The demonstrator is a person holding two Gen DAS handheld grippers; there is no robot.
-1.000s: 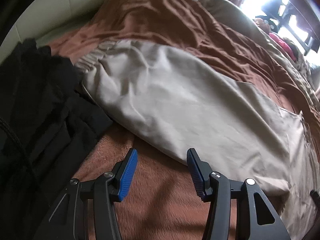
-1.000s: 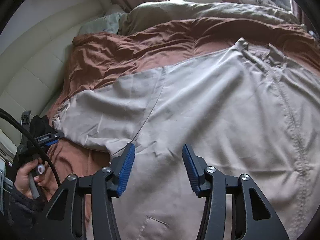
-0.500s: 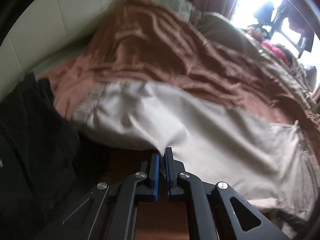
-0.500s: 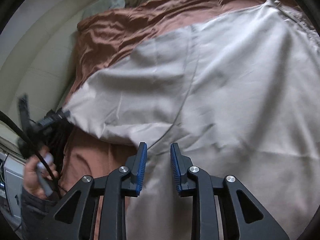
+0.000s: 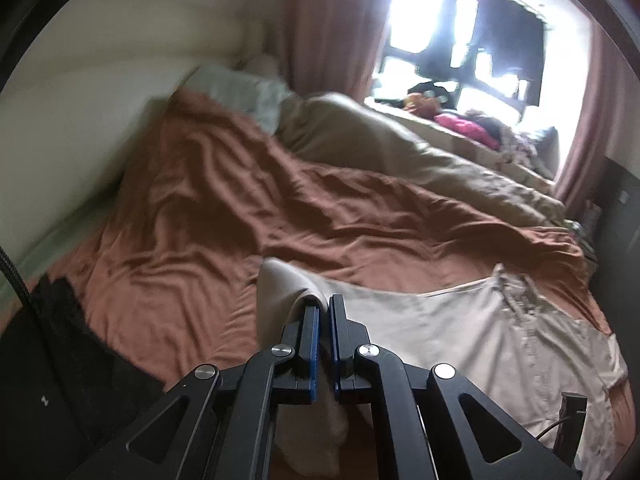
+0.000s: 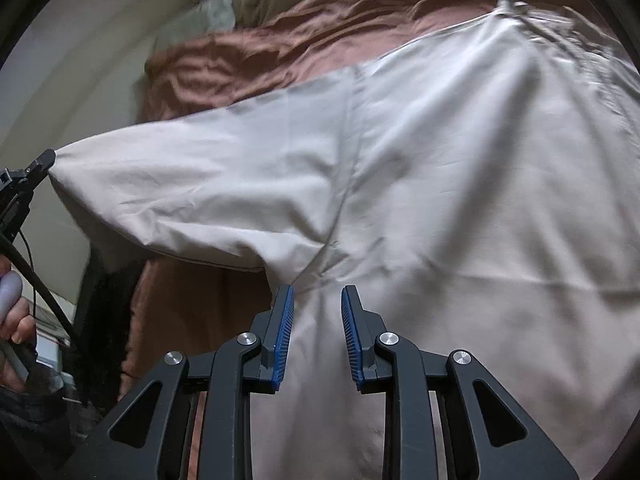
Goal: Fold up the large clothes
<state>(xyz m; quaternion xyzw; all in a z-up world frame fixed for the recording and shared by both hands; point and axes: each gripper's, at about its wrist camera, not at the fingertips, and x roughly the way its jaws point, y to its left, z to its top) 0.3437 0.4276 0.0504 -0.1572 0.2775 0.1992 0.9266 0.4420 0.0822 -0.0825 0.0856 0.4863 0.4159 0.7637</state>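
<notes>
A large beige shirt (image 6: 460,168) lies spread on a brown bedcover (image 5: 224,208). My left gripper (image 5: 324,308) is shut on the end of the shirt's sleeve (image 5: 280,284) and holds it lifted off the bed; the sleeve (image 6: 200,184) stretches up to the left in the right wrist view, where the left gripper's tip (image 6: 40,162) shows at the sleeve end. My right gripper (image 6: 317,300) has its jaws a finger's width apart over the shirt's armpit seam, with the cloth under them and no cloth seen pinched.
A dark garment (image 5: 52,352) lies at the bed's near left. A tan duvet (image 5: 400,148) and a pale pillow (image 5: 244,92) lie at the far side. A cream wall (image 5: 80,100) runs along the left. A cluttered window sill (image 5: 460,120) stands beyond.
My left gripper shut on the sleeve end and lifted it up off the bed. My right gripper narrowed, then widened a little, and moved down close to the armpit seam.
</notes>
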